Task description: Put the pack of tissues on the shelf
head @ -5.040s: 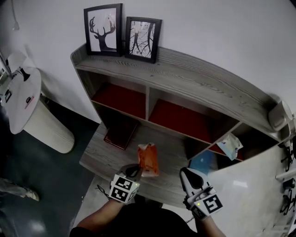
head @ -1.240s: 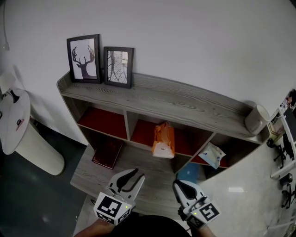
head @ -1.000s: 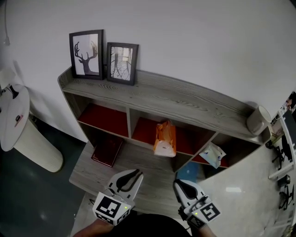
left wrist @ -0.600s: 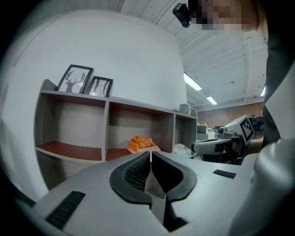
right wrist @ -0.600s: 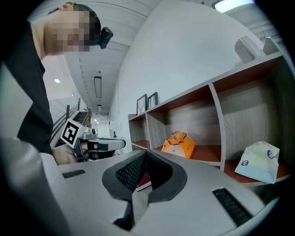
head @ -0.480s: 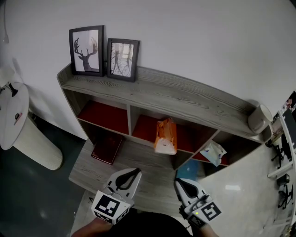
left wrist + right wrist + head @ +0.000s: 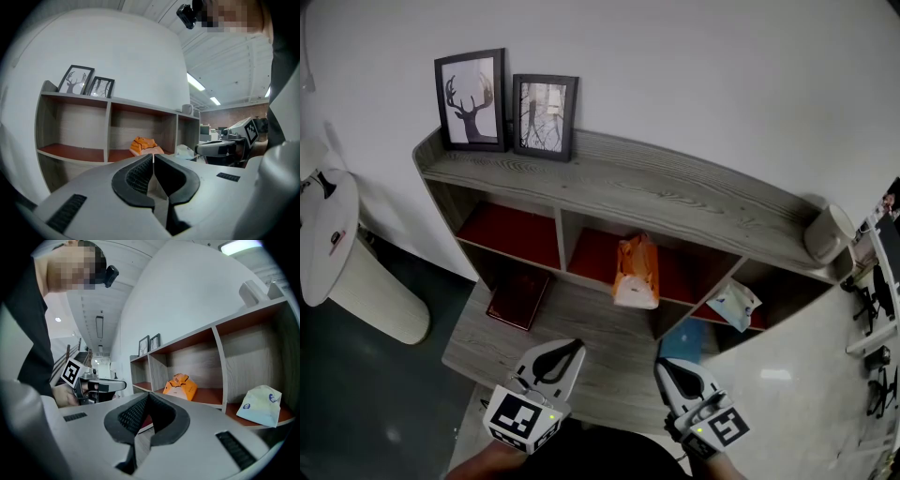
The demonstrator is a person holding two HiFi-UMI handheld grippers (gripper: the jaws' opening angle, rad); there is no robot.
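Now | pack of tissues (image 7: 636, 272): lies in middle compartment of shelf (image 7: 675, 202), 12 o'clock from both tools | left gripper (image 7: 574, 348): fingers together, empty | right gripper (image 7: 664, 367): fingers together, empty | task: apparently done, nothing left.

The blue item (image 7: 682, 341) low beside the shelf (image 7: 675, 202) is partly hidden, its kind unclear.
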